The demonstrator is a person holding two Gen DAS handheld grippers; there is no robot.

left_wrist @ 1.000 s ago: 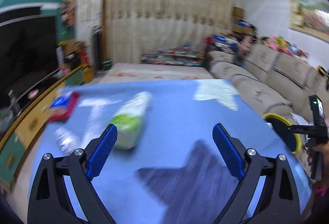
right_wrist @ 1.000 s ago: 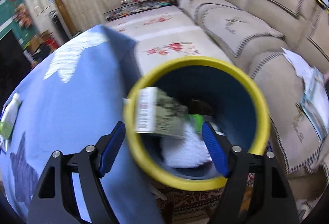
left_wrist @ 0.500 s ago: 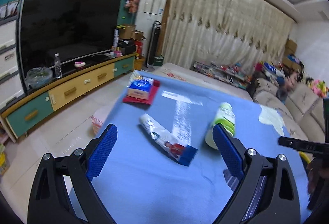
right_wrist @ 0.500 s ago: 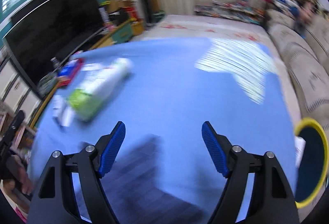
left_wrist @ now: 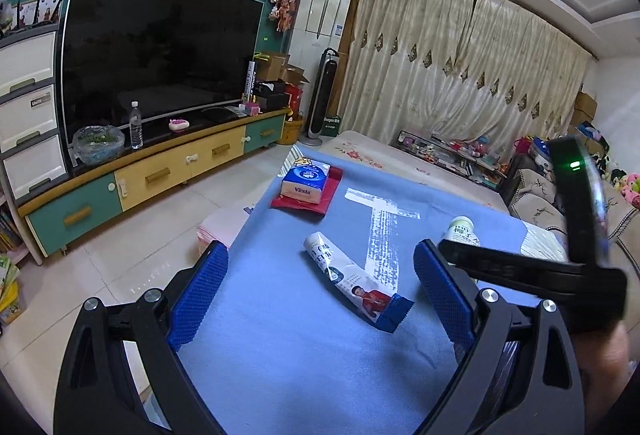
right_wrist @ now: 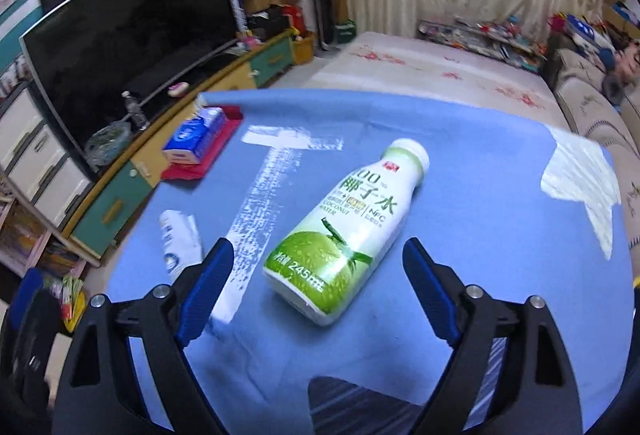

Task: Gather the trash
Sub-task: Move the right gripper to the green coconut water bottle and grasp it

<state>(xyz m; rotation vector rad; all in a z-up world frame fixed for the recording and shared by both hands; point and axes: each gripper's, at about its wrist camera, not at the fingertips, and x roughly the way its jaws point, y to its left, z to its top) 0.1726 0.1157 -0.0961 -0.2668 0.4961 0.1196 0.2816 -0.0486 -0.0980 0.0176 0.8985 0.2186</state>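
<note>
So the coconut water bottle (right_wrist: 352, 231) lies on its side, cap on, on the blue tablecloth (right_wrist: 480, 235). Right gripper (right_wrist: 318, 275) is opening over it, not touching. Left gripper (left_wrist: 320, 287) gapes empty above the crumpled wrapper (left_wrist: 352, 281).

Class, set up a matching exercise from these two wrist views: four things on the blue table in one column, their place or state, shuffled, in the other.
Things:
1. coconut water bottle
2. tissue pack
3. snack wrapper
4. red pouch

States:
A. lies flat under another item
B. rests on the red item
C. crumpled tube with a dark blue end
D. on its side, cap away from the right gripper

Pairs: 1-D, 2-B, 3-C, 4-A
</note>
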